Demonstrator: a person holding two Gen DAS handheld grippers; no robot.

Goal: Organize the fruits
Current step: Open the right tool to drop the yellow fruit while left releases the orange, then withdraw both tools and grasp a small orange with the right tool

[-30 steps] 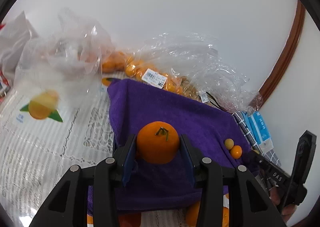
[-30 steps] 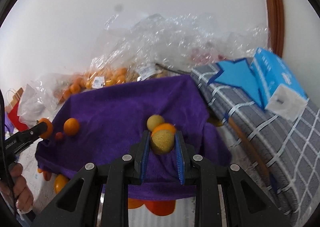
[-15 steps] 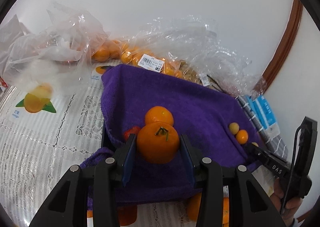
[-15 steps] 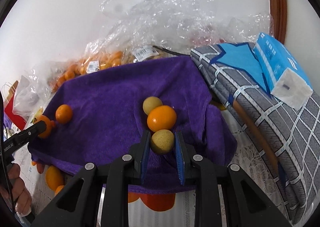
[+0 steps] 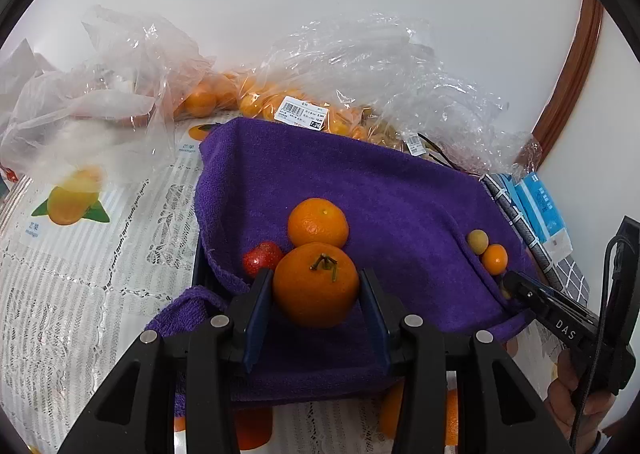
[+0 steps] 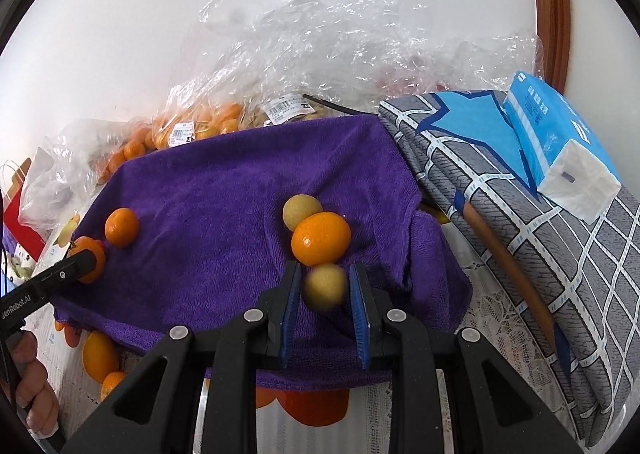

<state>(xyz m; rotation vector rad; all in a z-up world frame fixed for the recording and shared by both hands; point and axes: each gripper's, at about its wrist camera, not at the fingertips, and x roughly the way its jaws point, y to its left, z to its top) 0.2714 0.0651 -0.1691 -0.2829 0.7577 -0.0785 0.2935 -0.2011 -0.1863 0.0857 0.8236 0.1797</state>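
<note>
Holding a stemmed mandarin (image 5: 316, 285) across its middle, the left gripper (image 5: 316, 294) has its jaws partly open, the blue pads pressed on the fruit's two sides just above the purple towel (image 5: 380, 190). On the towel just behind it lie a second mandarin (image 5: 318, 222) and a red strawberry (image 5: 262, 259), which sits at the towel's left fold.

The right gripper (image 6: 325, 286) has its jaws nearly closed around a small tan-yellow fruit (image 6: 325, 286), perhaps a longan, though it is blurred and I cannot be sure the pads press on it. Near the towel's right edge, just beyond it, a small orange fruit (image 6: 321, 239) touches another tan fruit (image 6: 301, 211).

The mandarin is likely firm but thin-skinned: round, smooth and apt to roll, so the sideways hold across its widest girth suits it, with light pressure to spare the skin. The small tan fruit looks light, with a brittle shell; it wants a gentle pinch at its equator. The strawberry would bruise easily.
</note>
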